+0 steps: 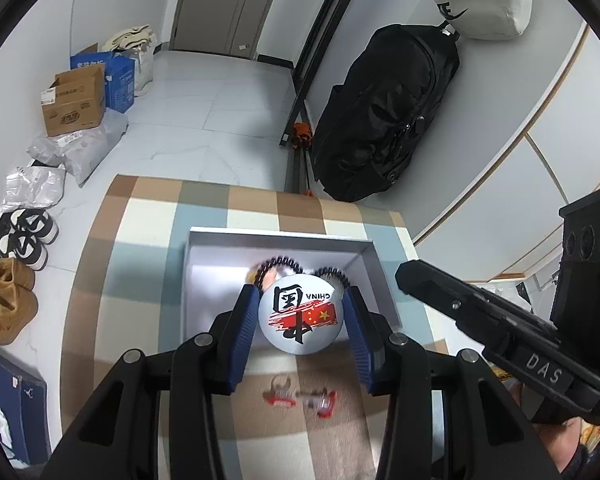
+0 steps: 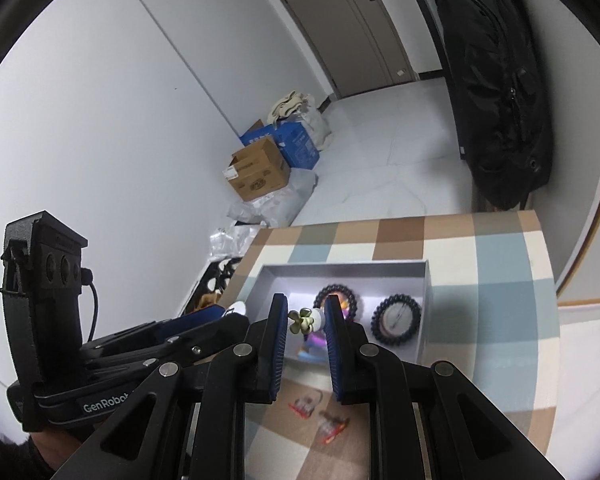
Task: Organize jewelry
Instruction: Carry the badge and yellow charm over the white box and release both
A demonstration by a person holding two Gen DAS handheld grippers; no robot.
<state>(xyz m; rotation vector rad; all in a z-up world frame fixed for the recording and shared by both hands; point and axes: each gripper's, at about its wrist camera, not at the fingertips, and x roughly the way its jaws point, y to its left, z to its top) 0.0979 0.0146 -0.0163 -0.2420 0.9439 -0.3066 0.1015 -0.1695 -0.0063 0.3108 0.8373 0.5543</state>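
My left gripper is shut on a round white badge printed with "CHINA" and a red flag stripe, held over the near edge of the grey tray. Two dark bead bracelets lie in the tray behind it; the right wrist view shows them too. My right gripper is shut on a small green flower-shaped ornament above the tray. Two small red-and-clear trinkets lie on the cloth in front of the tray, also in the right wrist view.
The tray sits on a checked tablecloth. A colourful item lies in the tray under my right gripper. On the floor are cardboard boxes, plastic bags, shoes and a black bag.
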